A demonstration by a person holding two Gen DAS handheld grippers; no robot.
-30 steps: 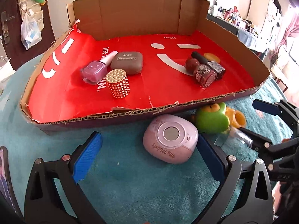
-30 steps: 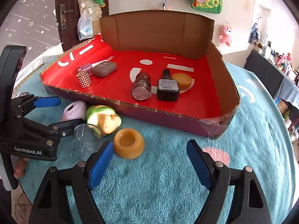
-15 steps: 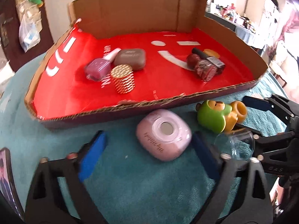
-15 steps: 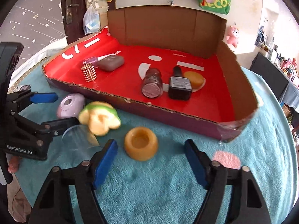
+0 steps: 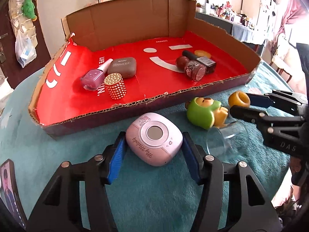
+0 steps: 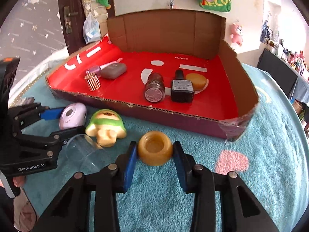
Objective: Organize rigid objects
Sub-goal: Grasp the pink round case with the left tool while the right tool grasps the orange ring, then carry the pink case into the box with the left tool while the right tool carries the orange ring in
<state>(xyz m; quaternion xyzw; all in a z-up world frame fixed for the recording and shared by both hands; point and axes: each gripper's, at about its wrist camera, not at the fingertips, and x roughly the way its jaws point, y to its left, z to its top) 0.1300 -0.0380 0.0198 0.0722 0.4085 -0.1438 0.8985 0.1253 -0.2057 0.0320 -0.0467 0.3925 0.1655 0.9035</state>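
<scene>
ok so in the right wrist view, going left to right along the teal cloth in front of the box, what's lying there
left gripper → pink My Melody case → green bear toy → amber cup, between the right gripper fingers. The clear glass overlaps the gripper and toy, so I leave it out.

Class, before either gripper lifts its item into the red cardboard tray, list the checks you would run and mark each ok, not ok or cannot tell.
1. Left gripper straddles the pink My Melody case: ok.
2. Its pads grip firmly: cannot tell.
3. Right gripper brackets the amber round holder: ok.
4. Bare red floor in the tray for both: ok.
5. Clear glass cup, lying on its side near both grippers, safe from knocks: not ok.
</scene>
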